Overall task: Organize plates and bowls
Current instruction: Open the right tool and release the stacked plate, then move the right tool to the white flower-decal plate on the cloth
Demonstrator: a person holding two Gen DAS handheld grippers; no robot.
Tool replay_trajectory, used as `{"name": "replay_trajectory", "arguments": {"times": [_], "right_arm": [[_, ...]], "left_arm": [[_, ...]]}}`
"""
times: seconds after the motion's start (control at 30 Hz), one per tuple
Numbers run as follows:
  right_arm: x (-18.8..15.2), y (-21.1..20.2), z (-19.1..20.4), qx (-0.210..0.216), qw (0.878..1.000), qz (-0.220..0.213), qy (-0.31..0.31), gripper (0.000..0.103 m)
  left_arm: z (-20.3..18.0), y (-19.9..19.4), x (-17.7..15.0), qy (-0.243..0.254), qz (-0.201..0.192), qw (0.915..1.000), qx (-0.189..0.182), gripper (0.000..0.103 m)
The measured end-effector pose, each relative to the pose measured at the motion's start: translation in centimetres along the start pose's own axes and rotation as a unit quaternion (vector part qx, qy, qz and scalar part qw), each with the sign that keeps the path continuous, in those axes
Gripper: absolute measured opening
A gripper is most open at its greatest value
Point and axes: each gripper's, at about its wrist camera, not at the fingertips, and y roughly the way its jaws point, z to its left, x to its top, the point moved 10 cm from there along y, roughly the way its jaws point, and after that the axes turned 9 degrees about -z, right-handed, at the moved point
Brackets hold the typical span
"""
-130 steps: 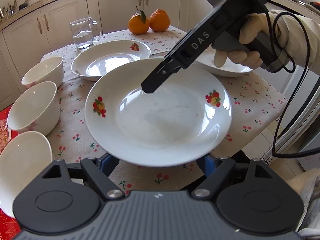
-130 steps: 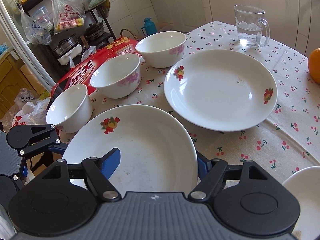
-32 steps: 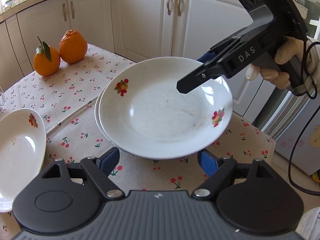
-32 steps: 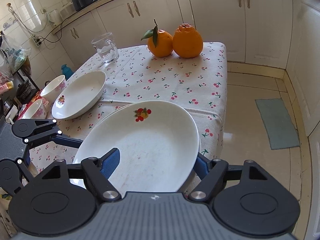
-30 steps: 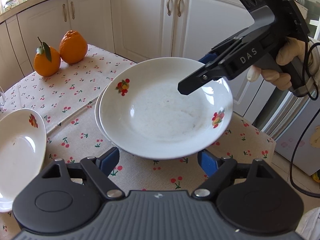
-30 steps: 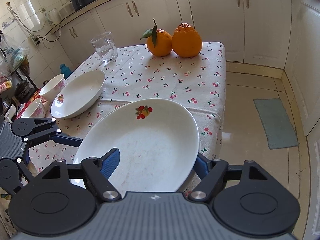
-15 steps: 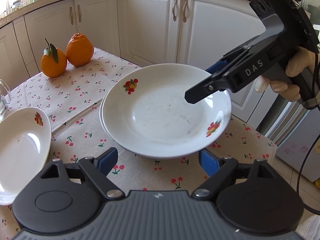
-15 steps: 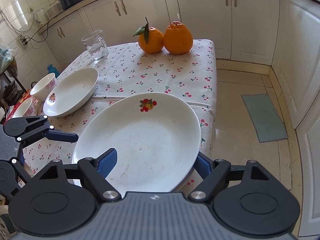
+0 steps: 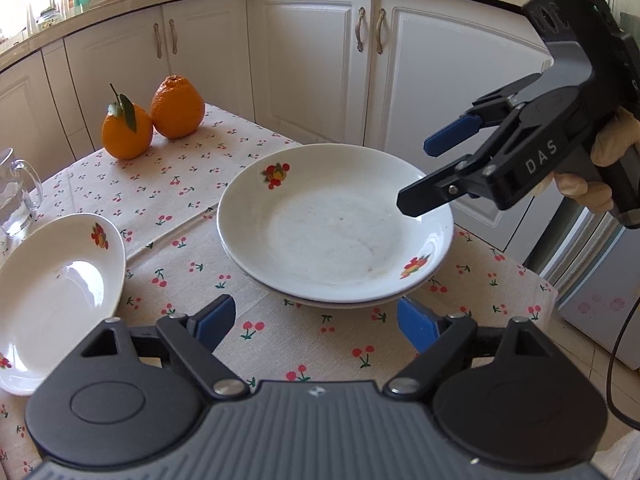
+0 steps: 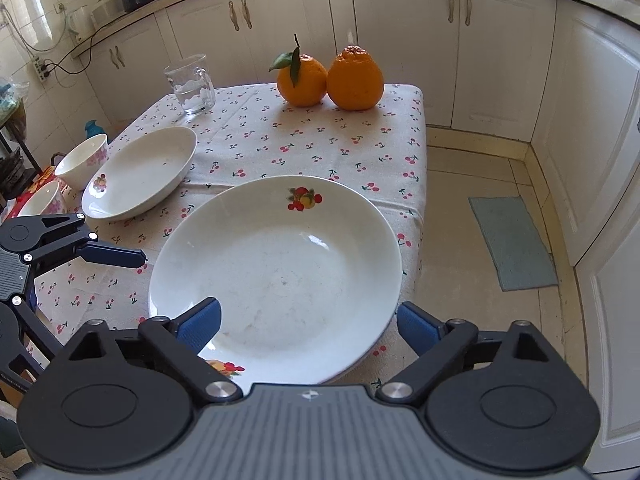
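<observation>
Plates, stacked pair: top plate nested on a second plate of which only the rim edge shows, near the tabletop corner closest to the cabinets. Fruit motif on rim. Appears seated level and free of both tools.

Third plate: single, loose, lying to the left of the stack, well apart from it. Two bowls visible at the far left edge in the right wrist view, unstacked.

Left tool: jaws spread wide, holding nothing; blue pads just short of the stack's near rim, not touching it.

Right tool: jaws likewise wide, empty; one pad overlaps the top plate's near rim in view, contact cannot be told. From the left wrist view it hangs above the stack's right edge.

Step in hand, as judged: release after stacking. To do it well, draw both tools back level and straight, pads clear of the rim, so the top plate is not dragged off centre; then go for the loose plate by opposite rims.

Other items: two oranges, glass mug.
</observation>
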Motion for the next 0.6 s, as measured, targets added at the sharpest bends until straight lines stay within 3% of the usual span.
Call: {"name": "replay_trajectory", "arguments": {"times": [0.2,0.33,0.6], "right_arm": [[0.3,-1.0,2.1,-0.016,0.999,-0.009,-0.043,0.103],[0.4,-1.3,4.0,-0.007,0.999,-0.013,-0.049,0.103],[0.8,-0.5,8.2,0.046,0.999,0.000,-0.011,0.103]], "left_arm": [[1.3,-2.2,-0.3,-0.019,-0.018,0.9986,0.045,0.089],[3.0,-4.0,-1.1,-0.040,-0.027,0.9939,0.099,0.092],[8.4,-6.2,-4.8,-0.114,-0.008,0.9700,0.215,0.093]]}}
